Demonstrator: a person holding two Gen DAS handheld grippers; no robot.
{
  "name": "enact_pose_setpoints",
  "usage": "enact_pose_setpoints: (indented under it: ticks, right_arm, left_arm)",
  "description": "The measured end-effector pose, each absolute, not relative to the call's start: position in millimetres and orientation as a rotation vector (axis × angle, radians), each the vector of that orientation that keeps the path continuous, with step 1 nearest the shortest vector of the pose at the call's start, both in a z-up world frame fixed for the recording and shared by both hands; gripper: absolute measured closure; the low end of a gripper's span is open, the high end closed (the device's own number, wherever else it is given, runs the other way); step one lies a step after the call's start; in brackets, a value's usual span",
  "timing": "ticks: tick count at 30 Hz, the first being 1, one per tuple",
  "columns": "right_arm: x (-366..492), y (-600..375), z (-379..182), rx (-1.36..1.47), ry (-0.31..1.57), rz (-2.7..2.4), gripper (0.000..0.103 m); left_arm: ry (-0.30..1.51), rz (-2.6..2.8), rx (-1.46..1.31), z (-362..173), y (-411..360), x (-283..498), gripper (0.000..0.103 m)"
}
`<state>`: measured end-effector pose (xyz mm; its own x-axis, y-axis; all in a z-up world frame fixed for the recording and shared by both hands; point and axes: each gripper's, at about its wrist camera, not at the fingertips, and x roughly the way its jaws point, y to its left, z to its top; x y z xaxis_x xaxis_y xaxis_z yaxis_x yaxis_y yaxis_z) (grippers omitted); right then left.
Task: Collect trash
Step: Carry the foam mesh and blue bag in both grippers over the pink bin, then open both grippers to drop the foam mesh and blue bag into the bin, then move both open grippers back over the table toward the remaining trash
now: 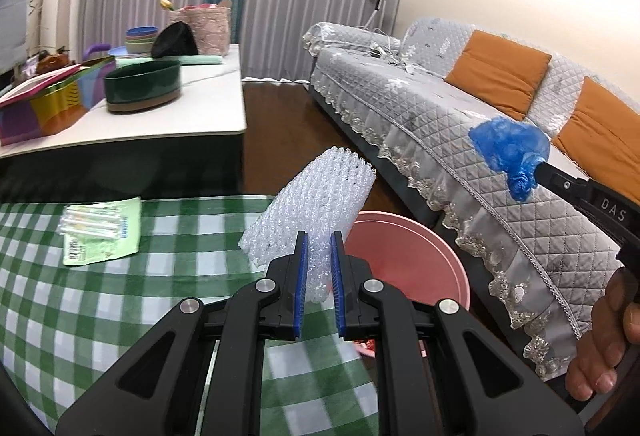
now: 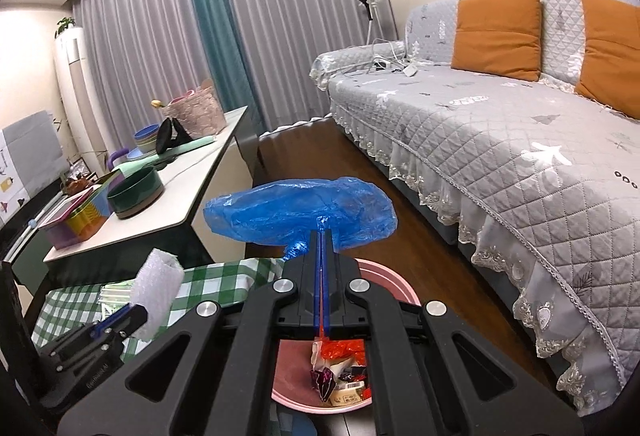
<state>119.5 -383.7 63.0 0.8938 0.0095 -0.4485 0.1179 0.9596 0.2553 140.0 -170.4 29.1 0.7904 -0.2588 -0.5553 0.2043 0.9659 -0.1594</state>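
My left gripper (image 1: pixel 319 236) is shut on a white foam net sleeve (image 1: pixel 316 195), held above the green checked tablecloth (image 1: pixel 100 296) near its right edge. The sleeve also shows in the right wrist view (image 2: pixel 156 288). My right gripper (image 2: pixel 322 234) is shut on a crumpled blue plastic bag (image 2: pixel 300 213) and holds it in the air above the pink bin (image 2: pixel 384 276). From the left wrist view the bag (image 1: pixel 508 151) hangs to the right, over the sofa edge. The pink bin (image 1: pixel 404 256) stands on the floor beside the table and holds several wrappers (image 2: pixel 340 368).
A green packet with clear tubes (image 1: pixel 100 232) lies on the tablecloth. A white side table (image 1: pixel 160 115) carries a dark green bowl (image 1: pixel 142 85), a colourful box and a basket. A grey quilted sofa (image 1: pixel 460 123) with orange cushions runs along the right.
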Motion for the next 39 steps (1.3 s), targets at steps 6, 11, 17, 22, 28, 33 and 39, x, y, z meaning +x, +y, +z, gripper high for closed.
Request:
enact_pose_setpoints:
  ticks: [6, 11, 17, 22, 28, 33, 39]
  right_arm:
    - [127, -388, 59, 0.268, 0.466, -0.069, 0.102]
    - [133, -396, 55, 0.279, 0.477, -0.089, 0.102]
    - [143, -401, 46, 0.285, 0.515, -0.082, 0.102]
    - [155, -404, 34, 0.308, 0.584, -0.045, 0.098]
    - [160, -405, 27, 0.334, 0.623, -0.027, 0.068]
    - [159, -398, 31, 0.332, 0.615, -0.024, 0.067]
    - [152, -374, 40, 0.304, 0.591, 0.023, 0.067]
  left_arm:
    - [0.611, -0.279, -0.076, 24, -195, 152, 0.092]
    - [0.625, -0.297, -0.078, 15, -211, 161, 0.092]
    - [0.659, -0.321, -0.080, 2, -226, 173, 0.092]
    - [0.713, -0.356, -0.090, -10, -233, 185, 0.089]
    - [0.744, -0.368, -0.096, -18, -223, 181, 0.062]
    - [0.733, -0.347, -0.115, -13, -200, 170, 0.062]
    - [0.672, -0.303, -0.068, 8, -154, 141, 0.062]
